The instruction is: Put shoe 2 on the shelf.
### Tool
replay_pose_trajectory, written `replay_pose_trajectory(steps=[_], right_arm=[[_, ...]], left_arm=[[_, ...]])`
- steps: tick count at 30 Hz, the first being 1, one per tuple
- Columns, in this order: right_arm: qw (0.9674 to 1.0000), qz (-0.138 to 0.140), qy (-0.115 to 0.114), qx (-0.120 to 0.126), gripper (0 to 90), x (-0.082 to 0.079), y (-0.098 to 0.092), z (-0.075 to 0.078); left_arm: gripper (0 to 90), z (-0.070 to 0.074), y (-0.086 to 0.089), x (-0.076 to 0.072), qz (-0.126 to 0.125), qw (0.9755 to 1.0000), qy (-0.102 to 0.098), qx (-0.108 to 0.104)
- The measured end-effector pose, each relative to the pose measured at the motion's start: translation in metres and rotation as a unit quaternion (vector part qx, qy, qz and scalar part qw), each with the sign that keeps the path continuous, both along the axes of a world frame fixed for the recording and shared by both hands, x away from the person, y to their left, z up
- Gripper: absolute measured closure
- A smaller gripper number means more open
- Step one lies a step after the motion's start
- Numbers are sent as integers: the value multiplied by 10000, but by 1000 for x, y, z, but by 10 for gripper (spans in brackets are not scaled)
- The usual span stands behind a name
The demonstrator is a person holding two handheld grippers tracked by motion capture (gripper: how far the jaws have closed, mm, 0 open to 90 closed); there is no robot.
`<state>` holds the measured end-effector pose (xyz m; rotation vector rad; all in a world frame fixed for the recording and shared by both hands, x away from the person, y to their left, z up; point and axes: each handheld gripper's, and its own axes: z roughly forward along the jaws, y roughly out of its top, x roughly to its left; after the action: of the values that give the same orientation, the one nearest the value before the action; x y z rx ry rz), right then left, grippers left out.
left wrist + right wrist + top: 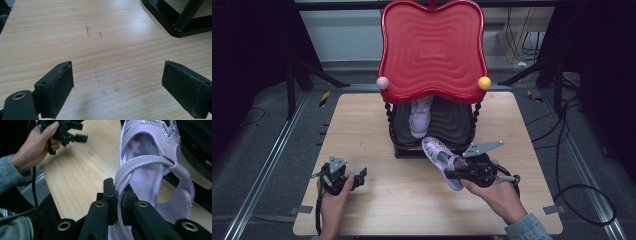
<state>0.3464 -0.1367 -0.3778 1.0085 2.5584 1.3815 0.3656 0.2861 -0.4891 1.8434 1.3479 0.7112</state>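
Note:
A lilac sandal (443,159) hangs tilted above the wooden table, just in front of the black lower shelf (447,120) of a red two-tier stand (432,45). My right gripper (453,173) is shut on the sandal's side strap (125,176); the sandal (150,170) has a glittery toe band. A second lilac sandal (420,117) rests on the lower shelf under the red top. My left gripper (360,176) is held low over the table at the front left, open, its black pads (58,87) wide apart with bare wood between them.
The wooden table (362,130) spreads around the stand. A pink ball (382,83) and a yellow ball (484,83) sit at the red top's front corners. The stand's black base corner (175,27) lies ahead of the left gripper. Cables trail on the floor at the right.

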Motion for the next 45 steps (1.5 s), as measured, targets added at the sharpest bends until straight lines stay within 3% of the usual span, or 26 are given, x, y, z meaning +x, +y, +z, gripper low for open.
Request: replay_pose_trajectory(steps=[9, 17, 27, 38, 45], right_arm=[[9987, -334, -171, 348, 862, 1, -1, 9], [9947, -738, -366, 613, 863, 5, 4, 11], [9863, -1271, -615, 851, 863, 13, 10, 15], [9789, -1584, -843, 980, 862, 20, 15, 19], [9724, -1854, -950, 1053, 862, 27, 21, 19]], left_arm=[[85, -1, -1, 1, -38, 10000, 50, -2], [85, -1, -2, 1, -58, 10000, 39, 13], [85, -1, -2, 1, -81, 9999, 63, 10], [87, -1, -2, 1, -101, 9999, 50, 39], [87, -1, -3, 1, -90, 9999, 46, 31]])
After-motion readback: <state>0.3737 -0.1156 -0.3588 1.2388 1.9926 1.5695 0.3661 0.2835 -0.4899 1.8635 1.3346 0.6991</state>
